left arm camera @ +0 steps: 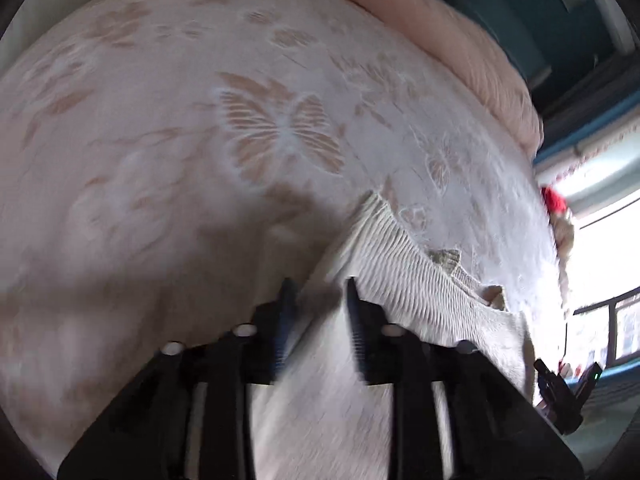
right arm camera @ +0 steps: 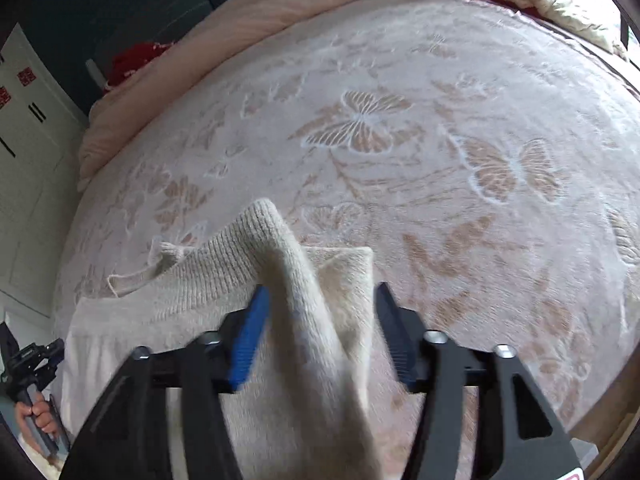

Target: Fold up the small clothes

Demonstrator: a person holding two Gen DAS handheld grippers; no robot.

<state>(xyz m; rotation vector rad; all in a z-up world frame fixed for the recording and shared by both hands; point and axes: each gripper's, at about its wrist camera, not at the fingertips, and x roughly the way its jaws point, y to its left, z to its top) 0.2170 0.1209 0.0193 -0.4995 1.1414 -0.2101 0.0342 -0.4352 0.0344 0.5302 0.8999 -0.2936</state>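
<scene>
Cream knit sweater [right arm camera: 224, 280] lies on the bed, spread over a plush blanket [right arm camera: 440, 80] with a raised butterfly [right arm camera: 360, 124] pattern in tan on pale pink. The knit is ribbed along one band, fuzzier and smoother across the body, with a loose thread trailing off its far left edge.

Right gripper [right arm camera: 320, 300]: black frame, blue ridged pads, fingers [right arm camera: 252, 332] set wide apart. A peaked fold of the sweater rises between them, a soft cone of knit standing up from the body. The cloth sits close to the left pad, clear of the right one; nothing is pinched.

Left gripper [left arm camera: 318, 292], in its own view: black fingers [left arm camera: 286, 300] with ribbed pads, parted, with a narrower gap than the other. Blurred pale cloth runs under and between them; whether the pads touch it, I cannot tell. The sweater [left arm camera: 400, 264] shows its corrugated ribbing just beyond the right finger, edge jagged and lumpy against the blanket [left arm camera: 160, 120].

A big butterfly [left arm camera: 280, 132] is woven into the pile ahead. A peach quilt [left arm camera: 460, 40], finely ribbed, is bunched along the far side. Red fabric [right arm camera: 136, 60] peeks from behind it, and a rumpled cream cloth [right arm camera: 560, 4] sits at the far corner.
</scene>
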